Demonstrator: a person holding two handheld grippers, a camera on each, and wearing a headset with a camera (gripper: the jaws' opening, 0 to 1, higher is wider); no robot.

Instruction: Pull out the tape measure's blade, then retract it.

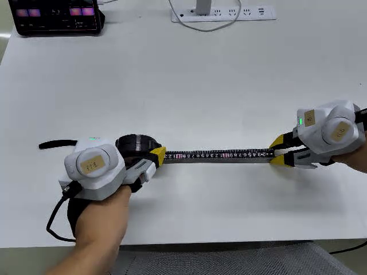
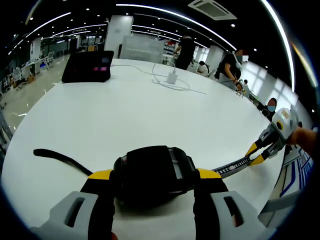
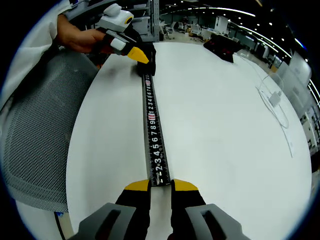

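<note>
Your left tool (image 2: 155, 176) clamps the black tape measure (image 1: 135, 145) from both sides at the lower left of the head view, with your hand (image 1: 100, 220) behind it. Your right tool (image 1: 278, 150) sits at the right of that view, and its jaws are closed tight on the tip of the blade (image 1: 218, 154). The blade is drawn out in a straight line between the two tools, low over the white surface (image 1: 189, 86), with its numbers facing up.

A black strap (image 1: 57, 144) lies flat on the surface and runs left from beside the left tool. A dark tablet (image 1: 57, 14) with a lit screen stands at the upper left corner of the head view, well apart from the blade. A white power strip (image 1: 229, 12) lies along the top edge, and a white cable (image 1: 192, 20) loops beside it.

Open white surface spreads from the blade up to the tablet and the power strip. The near edge of the surface crosses the bottom of the head view just below your left hand, and a grey mesh chair (image 1: 229, 260) sits beneath it. In the right gripper view that edge curves down the left side, near the blade, with the mesh of the chair just beyond it. The surface's left edge slants past the tablet at the upper left of the head view.
</note>
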